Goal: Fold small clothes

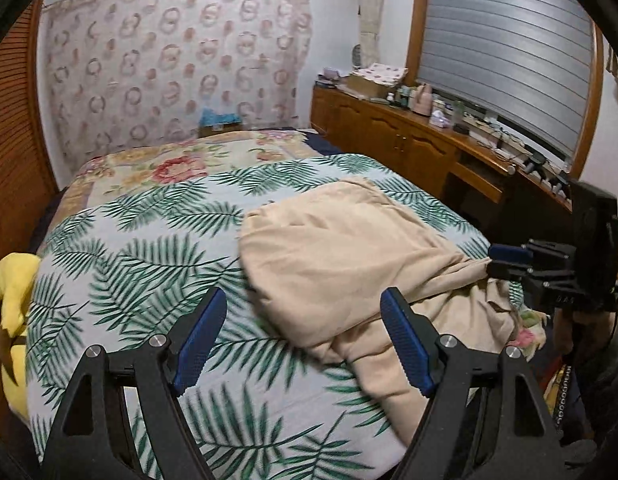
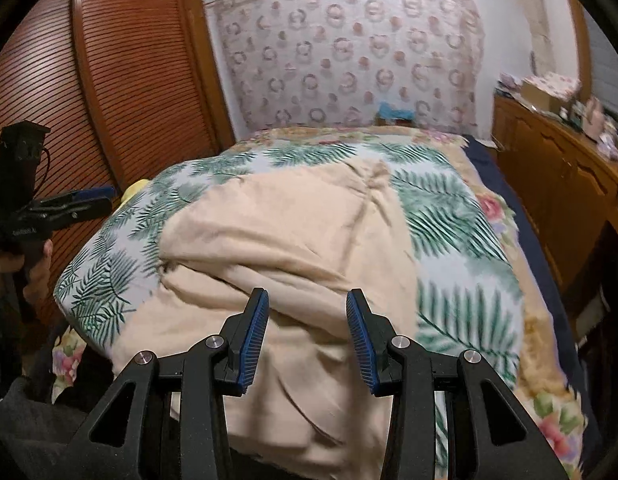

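- Nearest the left wrist lens, the left tongs (image 1: 303, 320) stand spread wide with nothing between the blue pads, over the palm-leaf bedspread (image 1: 149, 248).
- The beige garment (image 1: 341, 248) lies crumpled on the near right part of the bed, partly doubled over itself, its near edge hanging toward the bed's near side.
- The right tongs (image 2: 308, 312) hover over the garment's near folds with their jaws partly apart; in the left wrist view, one blue pad lies against the garment's right edge. Whether the cloth is pinched I cannot tell.
- A hand (image 2: 37, 268) at the left edge of the right wrist view grips the left tool's handle.
- A yellow plush toy (image 1: 11, 300) sits off the bed's left side.
- A wooden cabinet (image 1: 409, 140) cluttered with small items runs along the right wall; louvred wooden doors (image 2: 109, 80) stand on the left.
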Available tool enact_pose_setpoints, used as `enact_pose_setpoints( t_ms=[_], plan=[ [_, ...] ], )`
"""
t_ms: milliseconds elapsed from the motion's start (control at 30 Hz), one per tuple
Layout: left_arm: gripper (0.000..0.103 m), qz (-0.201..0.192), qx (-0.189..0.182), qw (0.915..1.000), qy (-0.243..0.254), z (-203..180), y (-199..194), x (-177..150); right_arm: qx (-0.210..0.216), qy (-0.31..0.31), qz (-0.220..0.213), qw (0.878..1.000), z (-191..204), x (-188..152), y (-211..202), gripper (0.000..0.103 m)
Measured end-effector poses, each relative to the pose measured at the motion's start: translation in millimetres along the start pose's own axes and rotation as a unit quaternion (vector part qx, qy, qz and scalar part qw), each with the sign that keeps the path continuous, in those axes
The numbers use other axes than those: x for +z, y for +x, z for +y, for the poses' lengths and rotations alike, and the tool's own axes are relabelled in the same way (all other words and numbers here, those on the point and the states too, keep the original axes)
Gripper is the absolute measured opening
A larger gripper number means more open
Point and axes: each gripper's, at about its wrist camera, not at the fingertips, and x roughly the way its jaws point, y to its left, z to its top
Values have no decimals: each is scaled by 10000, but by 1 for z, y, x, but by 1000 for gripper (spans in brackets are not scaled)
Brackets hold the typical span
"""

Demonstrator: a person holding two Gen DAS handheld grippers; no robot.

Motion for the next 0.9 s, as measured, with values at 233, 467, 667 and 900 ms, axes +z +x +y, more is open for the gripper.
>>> enact_pose_setpoints(
  t_ms=[233, 467, 667, 900],
  plan=[
    [80, -145, 215, 9997, -32, 14, -12, -9, 275, -418, 42, 9987, 31, 24, 30, 42],
    [80, -205, 330, 9990, -198, 38, -23, -23, 574, -779, 269, 9949, 58, 45, 66, 42],
    [80, -152, 463, 9978, -457, 66, -23, -36, 741, -1137, 584, 9890, 89, 58, 110, 50],
    [80, -92, 483, 9963, -706, 90, -18, -44, 962, -1639, 1044, 9762, 123, 70, 158, 50]
  ],
)
